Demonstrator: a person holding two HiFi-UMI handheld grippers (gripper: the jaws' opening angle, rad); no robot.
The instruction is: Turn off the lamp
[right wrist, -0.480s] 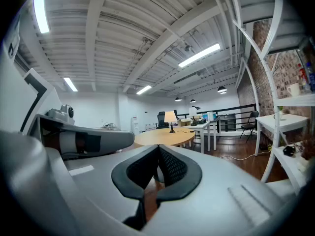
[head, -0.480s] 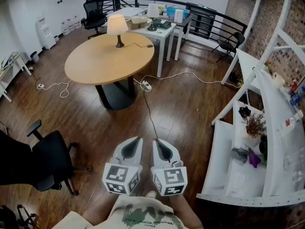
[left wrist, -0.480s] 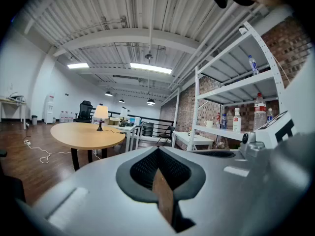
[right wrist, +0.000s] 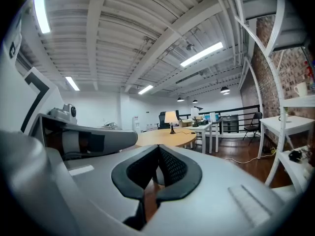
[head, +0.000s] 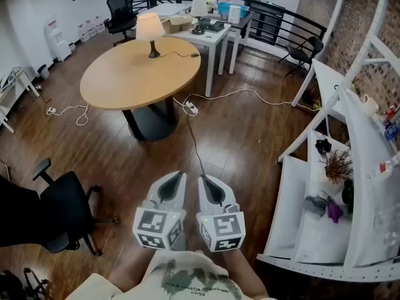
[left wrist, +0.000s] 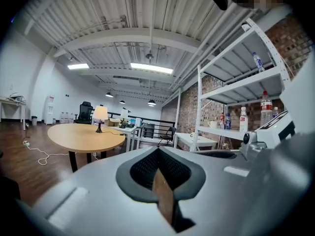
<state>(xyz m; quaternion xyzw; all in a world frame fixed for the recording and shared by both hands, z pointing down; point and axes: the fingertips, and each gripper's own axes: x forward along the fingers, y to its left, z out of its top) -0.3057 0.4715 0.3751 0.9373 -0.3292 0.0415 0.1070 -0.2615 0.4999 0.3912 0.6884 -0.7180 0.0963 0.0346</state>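
The lamp (head: 150, 27), a cream shade on a dark base, is lit and stands at the far edge of a round wooden table (head: 134, 77), across the room from me. It also shows small in the left gripper view as the lamp (left wrist: 100, 115) and in the right gripper view as the lamp (right wrist: 171, 117). A cable (head: 178, 56) runs from its base across the tabletop. My left gripper (head: 179, 175) and right gripper (head: 202, 179) are held side by side close to my body, far from the table. Both are shut and hold nothing, as seen at the left gripper (left wrist: 158, 149) and the right gripper (right wrist: 158, 146).
A black office chair (head: 59, 208) stands at my left. White shelving (head: 350, 167) with a plant and bottles runs along the right. A cord (head: 195, 144) crosses the wooden floor to a power strip (head: 190, 110). Behind the round table is a white desk (head: 209, 36) with a second lamp (head: 199, 8).
The head view has shifted slightly, so the table and lamp sit a little higher and further left. Both grippers stay side by side and shut.
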